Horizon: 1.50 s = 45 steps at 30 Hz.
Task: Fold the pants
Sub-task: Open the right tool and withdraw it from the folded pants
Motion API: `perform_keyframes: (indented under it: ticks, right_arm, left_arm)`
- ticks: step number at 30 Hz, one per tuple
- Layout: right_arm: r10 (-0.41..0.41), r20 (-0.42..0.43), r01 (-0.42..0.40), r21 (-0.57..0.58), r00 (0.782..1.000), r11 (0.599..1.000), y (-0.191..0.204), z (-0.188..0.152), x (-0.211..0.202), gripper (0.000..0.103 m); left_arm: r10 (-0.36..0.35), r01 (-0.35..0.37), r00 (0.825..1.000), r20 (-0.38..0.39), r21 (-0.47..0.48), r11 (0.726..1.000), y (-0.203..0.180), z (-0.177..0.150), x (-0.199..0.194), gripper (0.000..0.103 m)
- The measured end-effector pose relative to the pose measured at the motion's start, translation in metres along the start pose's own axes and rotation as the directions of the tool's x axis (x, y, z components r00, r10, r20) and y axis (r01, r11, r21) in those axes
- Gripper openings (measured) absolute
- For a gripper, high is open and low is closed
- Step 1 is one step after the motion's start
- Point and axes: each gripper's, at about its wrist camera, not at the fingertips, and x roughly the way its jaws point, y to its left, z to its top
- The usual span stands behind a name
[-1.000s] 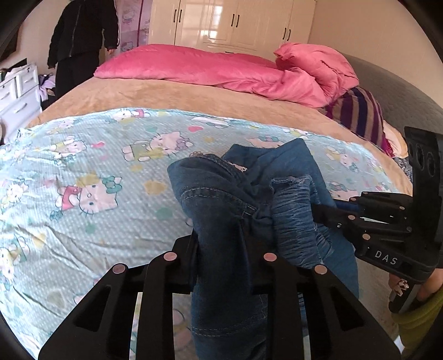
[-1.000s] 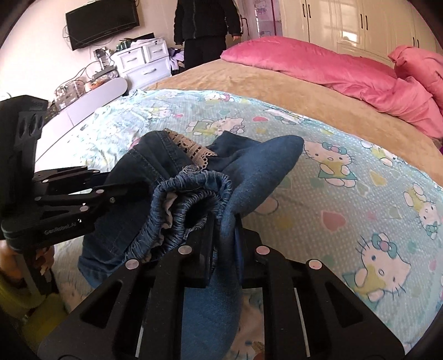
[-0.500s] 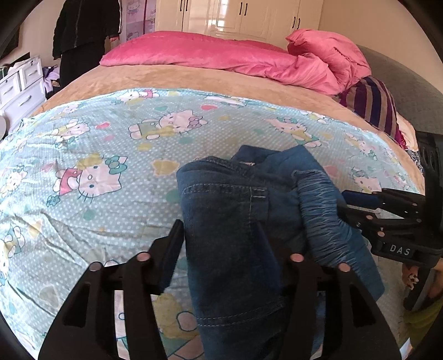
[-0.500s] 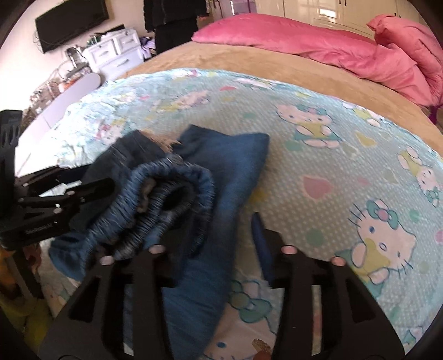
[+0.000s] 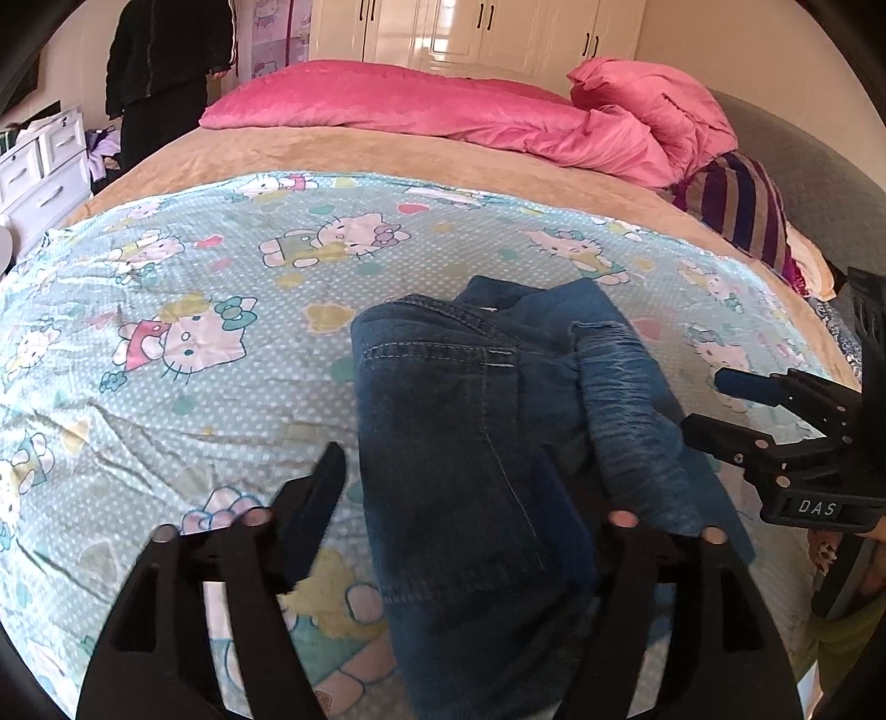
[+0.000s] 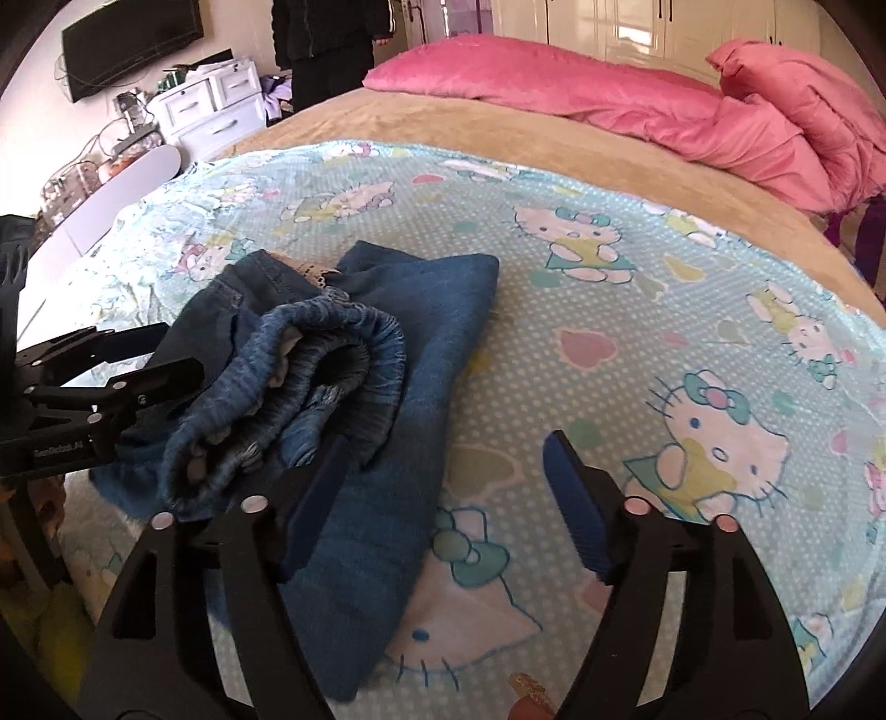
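Observation:
The blue denim pants [image 5: 476, 443] lie in a folded bundle on the Hello Kitty sheet [image 5: 194, 343]; in the right wrist view [image 6: 387, 354] their gathered elastic waistband faces me on top. My left gripper [image 5: 443, 487] is open, its fingers either side of the bundle's near end, holding nothing. My right gripper [image 6: 443, 476] is open; its left finger lies against the pants' right edge and its right finger is over bare sheet. Each gripper shows in the other's view, the right one [image 5: 775, 421] and the left one [image 6: 105, 382], both beside the bundle.
The sheet [image 6: 637, 310] covers a tan bedspread [image 5: 387, 155]. Pink duvet and pillows [image 5: 498, 122] lie at the bed's far end, a striped cushion [image 5: 742, 210] at right. A person in black [image 6: 326, 39] stands by white drawers [image 6: 216, 111].
Both grippers were shut on the pants a second ago. They lowered the bundle onto the sheet, opened and let go; the pants now rest flatter on the bed.

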Motion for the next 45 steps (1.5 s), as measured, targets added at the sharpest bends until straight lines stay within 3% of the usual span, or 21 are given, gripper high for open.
perform_keyframes:
  ticks: [9, 12, 20, 22, 35, 45]
  right_arm:
    - [-0.018, 0.063, 0.019, -0.009, 0.998, 1.000, 0.004, -0.010, -0.040, 0.083]
    - [-0.024, 0.080, 0.025, -0.007, 0.996, 1.000, 0.007, -0.013, -0.051, 0.086]
    - [-0.030, 0.116, 0.033, -0.026, 0.993, 0.999, 0.020, -0.024, -0.077, 0.093]
    - [-0.035, 0.131, 0.040, -0.034, 0.991, 0.999, 0.026, -0.028, -0.085, 0.094]
    - [-0.062, 0.191, 0.069, -0.028, 0.980, 0.997, 0.040, -0.054, -0.126, 0.094]
    - [-0.076, 0.184, 0.084, -0.036, 0.980, 0.996, 0.046, -0.073, -0.141, 0.094]
  left_arm:
    - [-0.005, 0.004, 0.999, 0.039, 0.014, 1.000, -0.005, -0.009, -0.035, 0.077]
    - [0.001, -0.002, 0.999, 0.053, 0.016, 1.000, -0.008, -0.011, -0.046, 0.089]
    - [-0.005, 0.003, 0.996, 0.084, 0.028, 1.000, -0.013, -0.022, -0.077, 0.090]
    - [-0.001, -0.001, 0.996, 0.090, 0.029, 1.000, -0.014, -0.025, -0.085, 0.098]
    - [0.003, -0.007, 0.994, 0.109, 0.038, 0.999, -0.019, -0.053, -0.126, 0.099]
    - [0.018, -0.021, 0.998, 0.063, 0.047, 0.999, -0.026, -0.079, -0.129, 0.099]
